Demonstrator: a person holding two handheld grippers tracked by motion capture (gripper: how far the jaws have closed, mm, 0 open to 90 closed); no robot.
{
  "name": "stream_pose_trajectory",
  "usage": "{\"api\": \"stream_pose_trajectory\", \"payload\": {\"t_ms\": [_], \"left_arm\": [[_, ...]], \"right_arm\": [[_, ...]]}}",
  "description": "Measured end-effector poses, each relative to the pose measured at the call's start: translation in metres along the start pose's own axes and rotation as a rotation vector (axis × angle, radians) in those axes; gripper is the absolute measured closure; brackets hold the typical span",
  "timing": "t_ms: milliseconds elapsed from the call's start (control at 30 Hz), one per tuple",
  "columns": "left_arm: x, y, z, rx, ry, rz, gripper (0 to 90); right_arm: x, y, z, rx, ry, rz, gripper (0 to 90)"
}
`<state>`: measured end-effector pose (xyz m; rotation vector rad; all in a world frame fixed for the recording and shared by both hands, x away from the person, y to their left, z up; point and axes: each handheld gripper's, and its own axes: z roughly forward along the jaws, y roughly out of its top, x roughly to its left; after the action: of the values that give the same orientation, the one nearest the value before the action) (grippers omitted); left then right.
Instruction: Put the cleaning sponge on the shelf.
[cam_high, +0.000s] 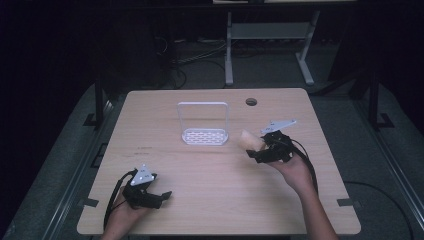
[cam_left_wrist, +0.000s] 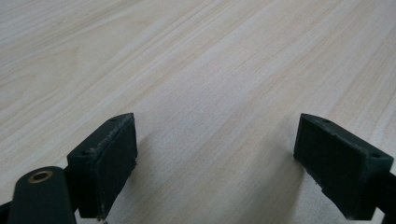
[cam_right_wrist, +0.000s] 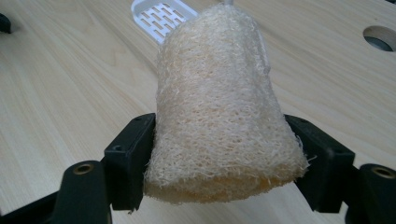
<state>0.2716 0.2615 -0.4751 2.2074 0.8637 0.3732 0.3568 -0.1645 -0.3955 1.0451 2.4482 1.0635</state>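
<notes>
**Right gripper clamped on one loofah; left gripper idle and wide open**

Your right gripper (cam_high: 256, 148) sits over the right half of the table (cam_high: 210, 200), jaws pointing left, toward the table's middle. Its jaws are partway apart and pressed against both sides of a pale loofah sponge (cam_high: 248, 139). In the right gripper view the sponge (cam_right_wrist: 219, 112) fills the gap between the two black pads, and its fibres bulge out past both of them. The sponge stands up from the jaws, narrower at its far end and wider at the near end. Whether it touches the tabletop you cannot tell from these views. In the high view it sits just right of the rack, not touching it.

Your left gripper (cam_high: 162, 195) is low at the near left of the table, held in your left hand (cam_high: 122, 212). In the left gripper view its jaws stand wide apart with nothing but bare wood grain (cam_left_wrist: 210, 70) between them; the pads grip nothing.

Count:
- loofah sponges: one
- white slotted rack (cam_high: 204, 135) with an upright wire frame: one, mid-table, well apart from the left gripper
- round cable hole (cam_high: 251, 102) in the tabletop: one, at the far edge, right of the rack
- grippers: two, each with a grey three-cornered plate on top
</notes>
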Motion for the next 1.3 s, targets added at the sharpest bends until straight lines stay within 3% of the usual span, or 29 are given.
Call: {"api": "stream_pose_trajectory", "payload": {"t_ms": [800, 1300], "left_arm": [[0.000, 0.000, 0.000, -0.001, 0.000, 0.001, 12.6], [0.000, 0.000, 0.000, 0.001, -0.001, 0.001, 12.6]], "right_arm": [[0.026, 0.036, 0.033, 0.003, 0.063, -0.069, 28.6], [0.034, 0.051, 0.050, 0.009, 0.077, -0.092, 28.6]]}}
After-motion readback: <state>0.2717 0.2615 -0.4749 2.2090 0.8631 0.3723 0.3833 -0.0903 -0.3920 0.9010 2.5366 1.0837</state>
